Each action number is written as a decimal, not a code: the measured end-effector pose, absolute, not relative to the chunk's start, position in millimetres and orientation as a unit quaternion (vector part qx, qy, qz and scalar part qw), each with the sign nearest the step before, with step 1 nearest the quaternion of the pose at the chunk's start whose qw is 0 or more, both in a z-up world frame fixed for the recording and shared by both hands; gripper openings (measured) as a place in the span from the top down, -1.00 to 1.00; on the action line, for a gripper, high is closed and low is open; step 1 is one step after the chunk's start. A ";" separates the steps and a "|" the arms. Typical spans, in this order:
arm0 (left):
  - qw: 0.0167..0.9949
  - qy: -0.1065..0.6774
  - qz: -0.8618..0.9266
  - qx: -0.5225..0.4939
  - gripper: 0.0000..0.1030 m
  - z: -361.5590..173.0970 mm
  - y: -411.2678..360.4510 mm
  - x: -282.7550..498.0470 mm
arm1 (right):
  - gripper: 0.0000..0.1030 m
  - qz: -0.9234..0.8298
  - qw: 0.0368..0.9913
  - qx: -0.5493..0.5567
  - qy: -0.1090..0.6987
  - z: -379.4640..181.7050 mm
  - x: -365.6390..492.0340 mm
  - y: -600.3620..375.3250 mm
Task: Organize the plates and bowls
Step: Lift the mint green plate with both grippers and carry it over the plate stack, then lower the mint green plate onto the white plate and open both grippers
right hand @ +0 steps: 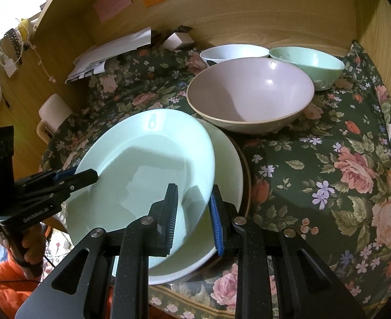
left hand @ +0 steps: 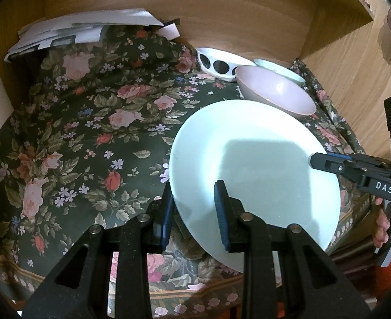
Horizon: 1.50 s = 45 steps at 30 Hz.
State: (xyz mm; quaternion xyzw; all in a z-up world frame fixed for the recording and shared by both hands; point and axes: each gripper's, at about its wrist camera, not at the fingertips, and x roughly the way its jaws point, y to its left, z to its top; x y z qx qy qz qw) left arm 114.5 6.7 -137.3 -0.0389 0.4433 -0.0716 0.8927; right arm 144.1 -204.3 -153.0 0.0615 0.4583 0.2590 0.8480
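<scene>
A pale mint plate (left hand: 254,159) is held tilted above the floral tablecloth (left hand: 76,138). My left gripper (left hand: 194,207) straddles its left rim, one finger under and one over, with a gap between pads and plate. My right gripper (right hand: 194,215) straddles the plate's (right hand: 142,170) right rim the same way. Under it lie a second pale plate (right hand: 230,175) and a dark-rimmed plate (right hand: 246,170). Behind stand a pink bowl (right hand: 251,93), a mint bowl (right hand: 307,63) and a white bowl with dark spots (right hand: 232,51).
Wooden walls (right hand: 248,18) close the back and right side. Papers (right hand: 110,53) and a small box (right hand: 179,40) lie at the back left. A white mug (right hand: 53,113) stands at the left. The tablecloth's right part (right hand: 328,172) is bare.
</scene>
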 end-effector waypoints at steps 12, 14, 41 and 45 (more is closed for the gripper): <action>0.887 0.456 -0.069 -0.024 0.43 -146.6 1.5 121.9 | 0.58 0.256 0.846 0.066 0.464 -157.1 146.5 -208.1; 0.887 0.456 -0.068 -0.019 0.43 -146.6 -0.9 122.2 | 0.58 0.255 0.845 0.069 0.465 -157.5 147.1 -209.8; 0.924 0.381 -0.031 -0.023 -0.32 -96.9 15.0 117.7 | -0.03 0.206 0.898 0.028 0.387 -116.7 132.6 -225.5; 0.934 0.356 -0.032 -0.019 -0.53 -79.2 9.5 123.4 | -0.23 0.192 0.911 0.022 0.364 -104.2 137.1 -228.7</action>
